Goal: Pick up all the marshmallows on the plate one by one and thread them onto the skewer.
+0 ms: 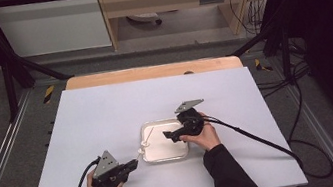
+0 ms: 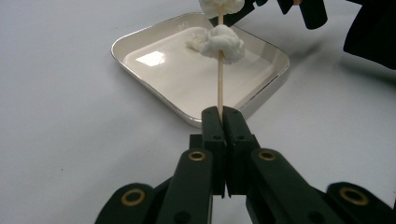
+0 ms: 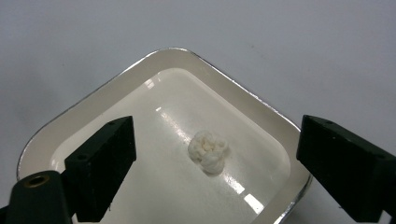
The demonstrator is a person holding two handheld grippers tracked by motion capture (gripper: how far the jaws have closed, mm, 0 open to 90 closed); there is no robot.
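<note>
Two white lumps already threaded on the wooden skewer (image 2: 220,86) clamped by the left gripper (image 2: 223,116), the wide-open, empty right gripper (image 3: 212,163) hovers over the last lump (image 3: 208,150) in the tray (image 3: 93,105).

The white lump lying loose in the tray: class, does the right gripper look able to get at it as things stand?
Probably yes. The right gripper hangs open above the tray, the lump lies between its jaws' line, and nothing covers it.

table (image 1: 107,113): bare all round | obstacles: tray (image 1: 150,158) rim, skewer (image 2: 220,84) over it
</note>
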